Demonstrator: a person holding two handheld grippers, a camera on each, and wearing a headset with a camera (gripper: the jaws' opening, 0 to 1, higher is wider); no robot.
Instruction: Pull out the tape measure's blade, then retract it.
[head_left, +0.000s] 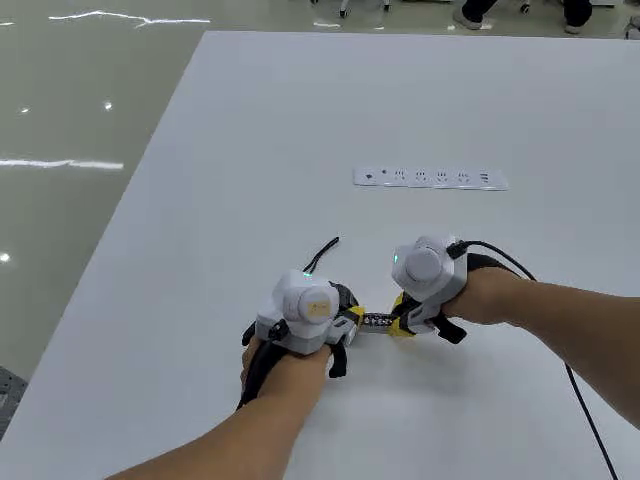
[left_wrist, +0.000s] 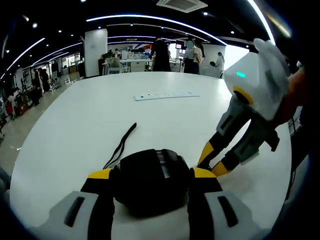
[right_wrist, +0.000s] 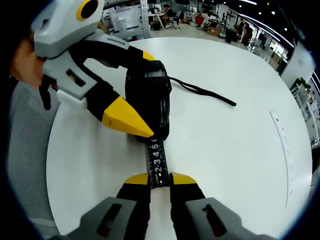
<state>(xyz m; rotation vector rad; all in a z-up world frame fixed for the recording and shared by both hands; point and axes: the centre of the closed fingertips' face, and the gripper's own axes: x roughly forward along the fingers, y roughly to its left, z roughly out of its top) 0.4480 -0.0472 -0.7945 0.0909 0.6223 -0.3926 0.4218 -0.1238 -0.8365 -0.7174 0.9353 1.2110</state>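
Note:
A black tape measure case (left_wrist: 152, 180) sits on the white table, clamped between the yellow-tipped jaws of my left gripper (left_wrist: 150, 175), which is shut on it. Seen from the right gripper view, the case (right_wrist: 149, 102) stands on edge with a short length of black blade (right_wrist: 156, 162) drawn out, numbers up to 5 showing. My right gripper (right_wrist: 158, 181) is shut on the blade's end. In the head view the left gripper (head_left: 340, 325) and right gripper (head_left: 402, 322) are close together, the blade (head_left: 376, 320) bridging them. The case's black wrist strap (head_left: 322, 255) trails away on the table.
A white power strip (head_left: 430, 178) lies flat farther back on the table (head_left: 250, 150). A black cable (head_left: 560, 330) runs from the right gripper along the person's forearm. People and desks stand far off in the room.

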